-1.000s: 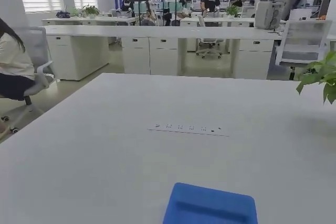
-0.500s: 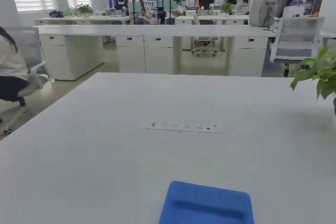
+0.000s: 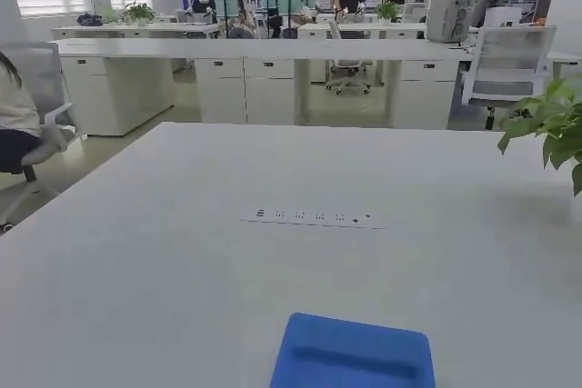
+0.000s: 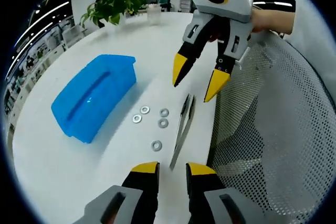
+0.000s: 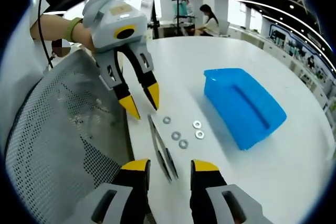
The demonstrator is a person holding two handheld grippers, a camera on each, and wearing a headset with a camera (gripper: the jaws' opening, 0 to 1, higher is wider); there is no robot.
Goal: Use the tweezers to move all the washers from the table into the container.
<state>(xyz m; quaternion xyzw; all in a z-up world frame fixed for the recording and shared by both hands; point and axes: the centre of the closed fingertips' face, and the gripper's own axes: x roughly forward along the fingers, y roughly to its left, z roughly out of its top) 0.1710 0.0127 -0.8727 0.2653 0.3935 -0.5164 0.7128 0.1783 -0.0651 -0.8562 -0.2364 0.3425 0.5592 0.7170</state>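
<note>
1. My left gripper point(image 4: 172, 170) and right gripper point(image 5: 170, 167) face each other over the table edge, jaws apart and holding nothing.
2. Between them the tweezers point(image 4: 182, 124) lie flat on the table point(image 4: 105, 156), not yet picked up.
3. Just beside the tweezers are five washers point(image 4: 163, 123), loose on the table, so all are left to move.
4. Farthest out is the blue container point(image 4: 94, 95), with no washer visible in it. I judge the task not begun.
</note>
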